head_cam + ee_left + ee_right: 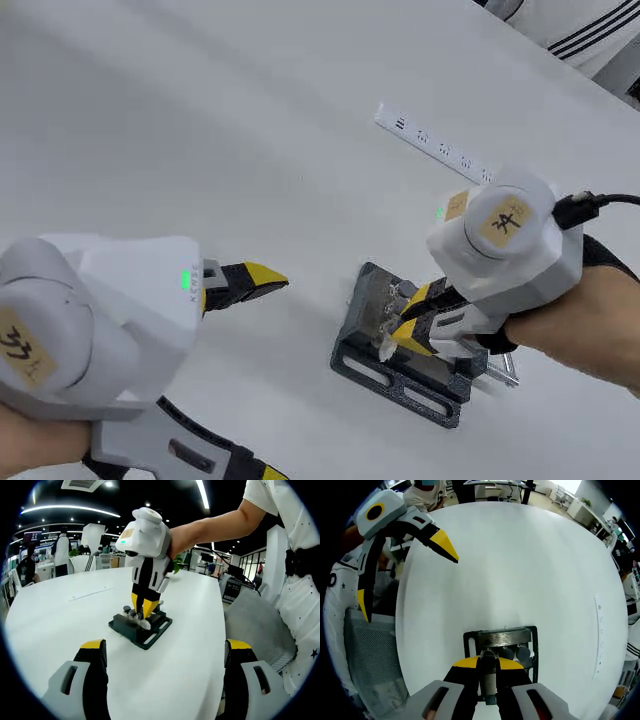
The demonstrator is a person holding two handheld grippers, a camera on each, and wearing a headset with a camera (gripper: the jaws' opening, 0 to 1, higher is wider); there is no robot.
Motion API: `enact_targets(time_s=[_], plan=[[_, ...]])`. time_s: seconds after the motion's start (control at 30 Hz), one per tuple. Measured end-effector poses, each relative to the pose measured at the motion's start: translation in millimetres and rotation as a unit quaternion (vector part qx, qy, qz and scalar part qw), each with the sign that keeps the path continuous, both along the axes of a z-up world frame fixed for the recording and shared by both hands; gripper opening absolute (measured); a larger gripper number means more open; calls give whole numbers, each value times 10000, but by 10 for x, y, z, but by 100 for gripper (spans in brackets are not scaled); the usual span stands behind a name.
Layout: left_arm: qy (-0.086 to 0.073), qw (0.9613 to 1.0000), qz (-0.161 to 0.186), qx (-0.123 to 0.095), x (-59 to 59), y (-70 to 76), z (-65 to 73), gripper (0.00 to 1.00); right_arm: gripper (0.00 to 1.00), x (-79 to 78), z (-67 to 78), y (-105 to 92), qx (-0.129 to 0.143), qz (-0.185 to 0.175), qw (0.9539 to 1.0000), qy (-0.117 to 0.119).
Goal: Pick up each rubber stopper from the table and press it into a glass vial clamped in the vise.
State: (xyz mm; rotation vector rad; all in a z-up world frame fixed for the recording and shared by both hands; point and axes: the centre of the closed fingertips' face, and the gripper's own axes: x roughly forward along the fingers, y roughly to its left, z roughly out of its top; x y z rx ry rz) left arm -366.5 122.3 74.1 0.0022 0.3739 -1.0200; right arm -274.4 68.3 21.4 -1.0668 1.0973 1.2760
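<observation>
Yellow-tipped right tongs (398,326) tilted down, gripping vial (386,347)

vise (395,380): dark grey, flat on the white table; slotted base plate, metal jaws across the top, a screw handle sticking out at one end.
vials (129,616): small, clear glass, upright in a close row, clamped between the vise's jaws.
stoppers (522,652): dark grey, round; two seen from above, seated on the tops of two neighbouring vials.
end vial: next along the same row, standing between the tips of the right gripper (488,663); a grey cylinder runs up between those tips, and whether it is glass or rubber cannot be told.
row: near one end of the vise.
</observation>
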Motion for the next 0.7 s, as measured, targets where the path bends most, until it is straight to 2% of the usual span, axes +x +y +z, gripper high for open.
enact_targets(time_s=[0.13, 0.3, 0.43, 0.53, 0.63, 0.7], plan=[[10, 10000, -8, -2, -6, -7, -7, 98, 9, 15, 29, -6, 94, -86, 9999, -17], [21, 10000, -19, -1, -9, -20, -10, 98, 9, 23, 146, -25, 271, -198, 9994, -21], [21, 10000, -40, 11, -10, -21, -18, 97, 5, 62, 228, -54, 479, -322, 9983, -69], [26, 10000, -58, 24, -13, -27, -19, 97, 0, 71, 243, -65, 613, -452, 9971, -52], [32, 10000, -70, 21, -13, -33, -19, 97, 0, 5, 237, -59, 709, -563, 9958, 98], [37, 10000, -84, 34, -16, -36, -24, 97, 0, -13, 227, -54, 735, -571, 9956, 93]])
